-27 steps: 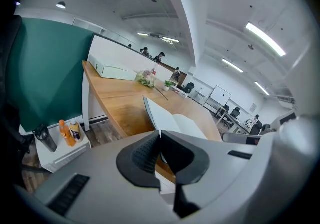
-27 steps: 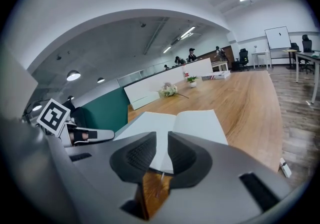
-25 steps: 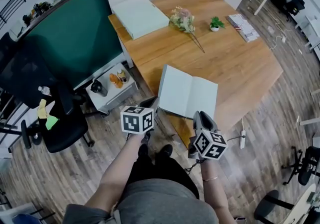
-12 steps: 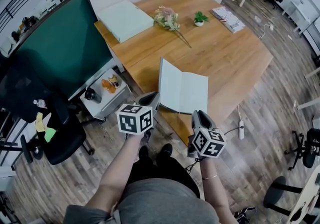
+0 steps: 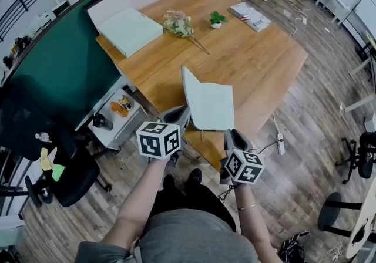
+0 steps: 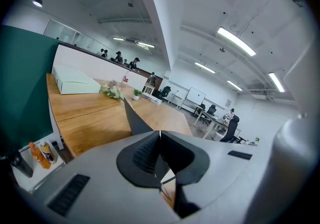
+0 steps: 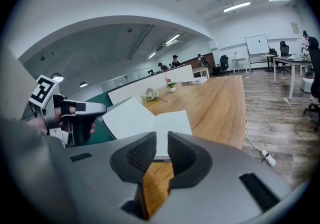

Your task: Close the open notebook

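- Wooden desk [image 5: 258, 68] fills my view; the notebook [image 5: 214, 109] lies open at its near edge.
- My left claw [image 5: 179, 115] is clenched on the notebook's left leaf [image 7: 130, 118], which stands tilted up.
- My right claw [image 5: 231, 134] is released and empty, just near of the notebook.

At centre the left gripper [image 6: 160, 134] pinches the raised notebook [image 6: 137, 119] cover above the wooden worktop [image 6: 90, 118].
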